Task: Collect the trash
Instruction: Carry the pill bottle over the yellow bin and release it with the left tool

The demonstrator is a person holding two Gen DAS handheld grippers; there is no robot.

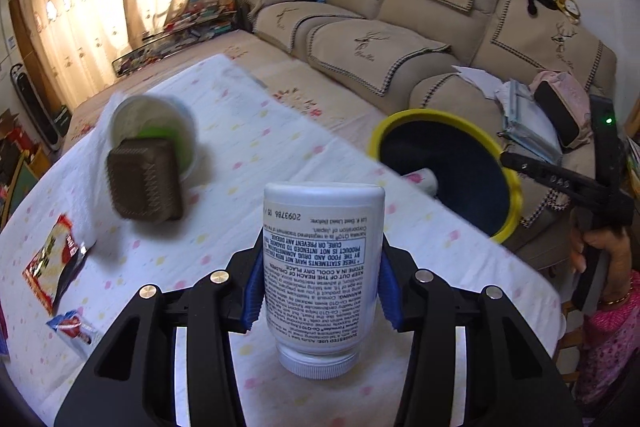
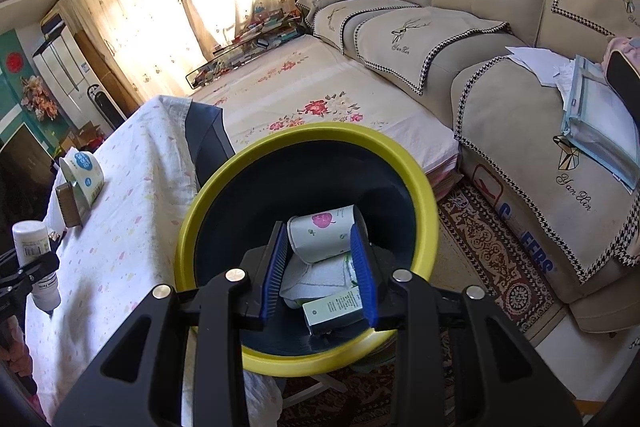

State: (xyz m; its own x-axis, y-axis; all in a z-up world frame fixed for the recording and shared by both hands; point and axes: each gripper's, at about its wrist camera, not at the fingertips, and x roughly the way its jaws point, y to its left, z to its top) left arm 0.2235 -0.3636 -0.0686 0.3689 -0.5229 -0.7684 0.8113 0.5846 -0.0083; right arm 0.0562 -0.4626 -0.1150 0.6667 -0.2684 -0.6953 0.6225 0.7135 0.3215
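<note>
My left gripper (image 1: 320, 275) is shut on a white pill bottle (image 1: 322, 267), held upside down with its cap towards me, above the white spotted tablecloth (image 1: 240, 155). The bottle also shows in the right wrist view (image 2: 34, 251). The dark bin with a yellow rim (image 1: 444, 163) is to the right, at the table's edge. My right gripper (image 2: 320, 267) is open and empty, right over the bin (image 2: 224, 187). Inside lie a paper cup (image 2: 320, 233), a white tissue (image 2: 320, 279) and a small green-white carton (image 2: 336, 309).
On the table a tipped paper tub (image 1: 160, 131) with a brown tray (image 1: 144, 183) leaning on it, a red snack wrapper (image 1: 54, 263) and a small blue-red wrapper (image 1: 72, 327). A beige sofa (image 1: 400, 39) stands behind, a patterned rug (image 2: 500, 259) lies below.
</note>
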